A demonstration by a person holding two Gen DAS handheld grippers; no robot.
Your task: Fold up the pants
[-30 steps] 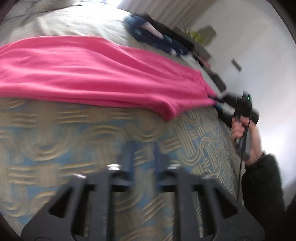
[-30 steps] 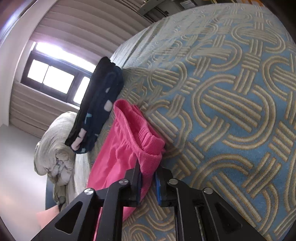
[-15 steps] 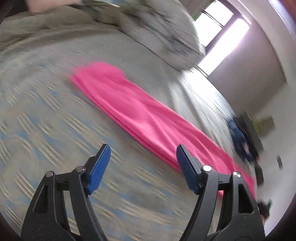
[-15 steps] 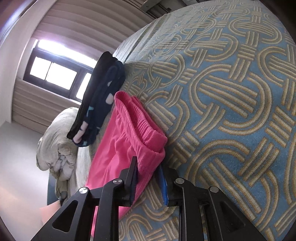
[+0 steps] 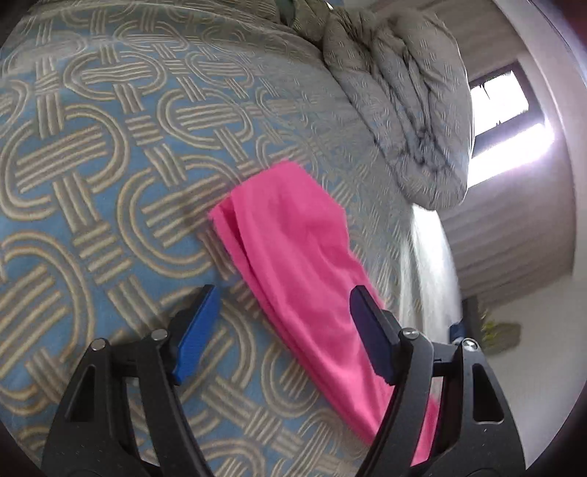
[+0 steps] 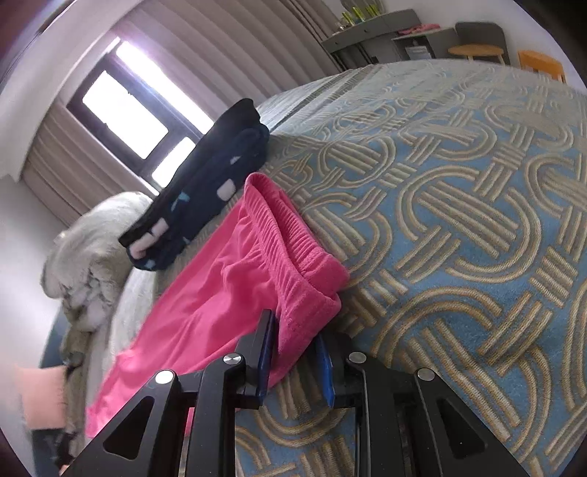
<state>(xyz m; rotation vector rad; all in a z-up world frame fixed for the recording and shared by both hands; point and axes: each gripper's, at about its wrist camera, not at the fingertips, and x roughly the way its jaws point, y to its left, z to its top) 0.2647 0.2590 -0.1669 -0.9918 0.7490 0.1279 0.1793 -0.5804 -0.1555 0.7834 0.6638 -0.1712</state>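
Pink pants lie stretched out in a long strip on the blue and beige patterned bedspread. My left gripper is open wide, just above the strip near its leg end, and the fabric runs under the gap between the blue pads without touching them. In the right wrist view the elastic waistband faces me. My right gripper is shut on the near corner of the pink pants, with the fabric bunched between its narrow jaws.
A dark blue garment with pale patches lies beside the waistband. A crumpled grey duvet is heaped at the far end of the bed, below a bright window. Grey shelves and a wooden stool stand beyond the bed.
My left gripper opened wide and swung along the bed from the waist side to the leg end. My right gripper stayed on the waistband corner, its jaws a little wider apart.
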